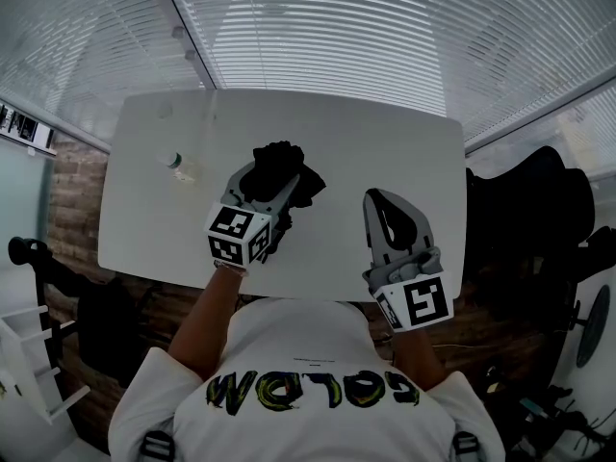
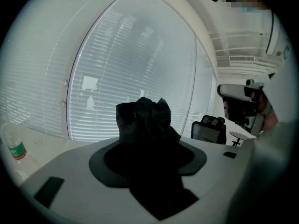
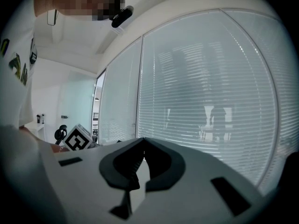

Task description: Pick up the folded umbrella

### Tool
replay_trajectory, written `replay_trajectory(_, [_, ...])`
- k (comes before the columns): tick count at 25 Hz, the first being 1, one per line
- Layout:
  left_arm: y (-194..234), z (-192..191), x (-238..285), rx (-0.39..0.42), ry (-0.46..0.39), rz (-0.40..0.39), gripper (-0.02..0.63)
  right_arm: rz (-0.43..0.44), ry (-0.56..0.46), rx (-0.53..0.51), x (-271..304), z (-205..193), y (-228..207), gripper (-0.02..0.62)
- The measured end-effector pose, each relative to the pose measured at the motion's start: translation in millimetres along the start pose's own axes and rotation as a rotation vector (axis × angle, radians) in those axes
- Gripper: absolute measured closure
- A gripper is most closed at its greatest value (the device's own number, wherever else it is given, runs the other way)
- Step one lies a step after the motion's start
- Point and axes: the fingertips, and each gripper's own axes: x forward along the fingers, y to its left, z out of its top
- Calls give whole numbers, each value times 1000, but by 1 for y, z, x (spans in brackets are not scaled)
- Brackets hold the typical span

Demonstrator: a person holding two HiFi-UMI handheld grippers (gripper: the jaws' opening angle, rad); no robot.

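The folded umbrella (image 1: 280, 165) is a crumpled black bundle standing between the fingers of my left gripper (image 1: 272, 183), over the middle of the white table (image 1: 385, 142). In the left gripper view the umbrella (image 2: 145, 120) rises out of the left gripper (image 2: 147, 149), whose jaws are shut on its lower part, and the blinds show behind it. My right gripper (image 1: 373, 200) hovers over the table's near right part, apart from the umbrella. Seen in its own view, the right gripper (image 3: 143, 143) has its tips touching and holds nothing.
A clear plastic bottle (image 1: 178, 165) with a green label lies on the table's left part, also seen as the bottle (image 2: 16, 150) in the left gripper view. A black office chair (image 1: 539, 210) stands right of the table. Window blinds (image 1: 318, 37) run behind the far edge.
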Motion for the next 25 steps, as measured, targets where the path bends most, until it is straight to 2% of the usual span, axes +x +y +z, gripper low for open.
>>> replay_trajectory(17, [-35,101,-88,111,-323,21,356,-7,-3,2,-2,2,-2,583])
replay_trajectory(25, [-41,126,-126,164,-432,59,354,-9,-11,6,-7,4,-5,583])
